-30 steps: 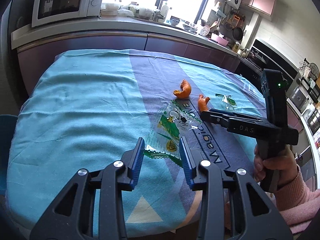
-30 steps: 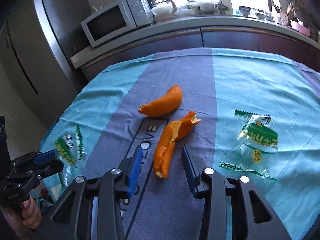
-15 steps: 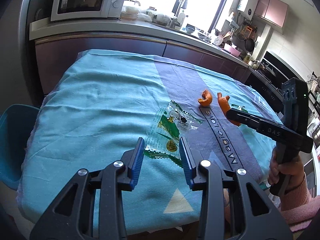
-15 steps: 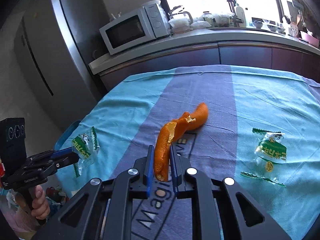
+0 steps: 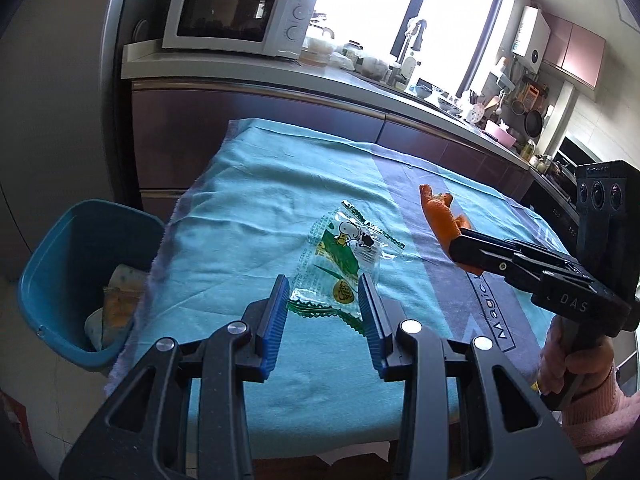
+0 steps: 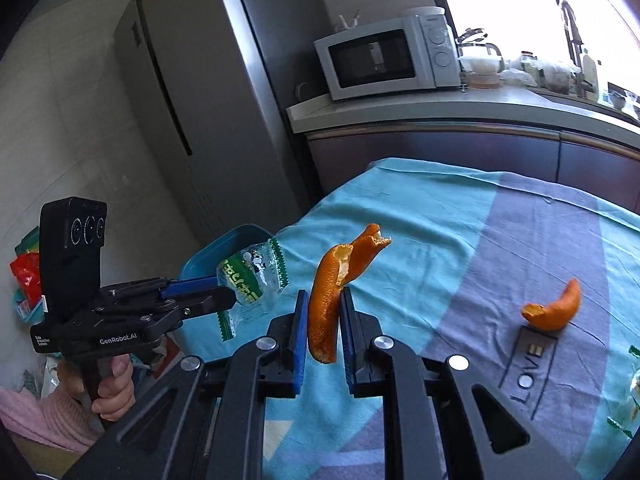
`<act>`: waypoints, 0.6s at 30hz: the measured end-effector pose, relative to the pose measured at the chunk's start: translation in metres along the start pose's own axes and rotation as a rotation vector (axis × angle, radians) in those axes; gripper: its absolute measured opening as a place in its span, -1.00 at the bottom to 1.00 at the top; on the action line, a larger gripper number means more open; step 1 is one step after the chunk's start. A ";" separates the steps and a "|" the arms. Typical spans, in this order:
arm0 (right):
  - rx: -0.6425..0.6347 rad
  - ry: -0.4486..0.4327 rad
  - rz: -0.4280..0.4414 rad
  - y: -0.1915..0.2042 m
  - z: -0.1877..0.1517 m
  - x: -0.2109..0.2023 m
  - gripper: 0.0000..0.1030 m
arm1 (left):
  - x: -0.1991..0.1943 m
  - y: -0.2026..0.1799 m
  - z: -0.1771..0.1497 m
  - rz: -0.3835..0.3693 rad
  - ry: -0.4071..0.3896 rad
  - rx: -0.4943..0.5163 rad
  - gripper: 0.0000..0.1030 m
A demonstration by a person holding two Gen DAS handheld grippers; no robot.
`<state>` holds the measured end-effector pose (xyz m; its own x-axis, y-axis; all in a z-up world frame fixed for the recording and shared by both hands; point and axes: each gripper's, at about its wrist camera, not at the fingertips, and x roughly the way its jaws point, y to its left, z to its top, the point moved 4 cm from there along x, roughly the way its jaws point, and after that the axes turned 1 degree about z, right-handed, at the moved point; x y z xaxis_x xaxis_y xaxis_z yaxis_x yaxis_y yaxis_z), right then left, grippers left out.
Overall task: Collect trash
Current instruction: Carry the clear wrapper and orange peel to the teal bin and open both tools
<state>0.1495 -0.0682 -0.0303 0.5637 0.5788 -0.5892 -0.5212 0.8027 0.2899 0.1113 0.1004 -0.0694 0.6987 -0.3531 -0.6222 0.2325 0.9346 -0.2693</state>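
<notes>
Tablecloth point(image 6: 440, 216) behind curled, torn orange peel point(image 6: 326, 300)

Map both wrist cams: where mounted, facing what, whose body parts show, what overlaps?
Left wrist: on left hand-held gripper, facing over table to microwave; right hand-held gripper and right hand show.
Right wrist: on right hand-held gripper, facing fridge and table corner; left hand-held gripper, left hand show.
Shared: microwave, blue bin, snack wrapper, orange peel.
</notes>
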 end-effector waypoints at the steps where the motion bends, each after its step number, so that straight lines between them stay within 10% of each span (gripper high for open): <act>1: -0.009 0.006 0.013 0.005 0.002 0.005 -0.73 | -0.003 0.005 0.000 0.009 -0.005 -0.007 -0.31; 18: -0.158 0.084 0.165 0.077 0.024 0.061 -0.73 | -0.054 0.095 0.004 0.178 -0.097 -0.153 -0.31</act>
<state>0.1593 0.0323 -0.0253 0.4102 0.6811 -0.6064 -0.6995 0.6617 0.2700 0.0986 0.2088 -0.0584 0.7827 -0.1711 -0.5985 0.0005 0.9616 -0.2744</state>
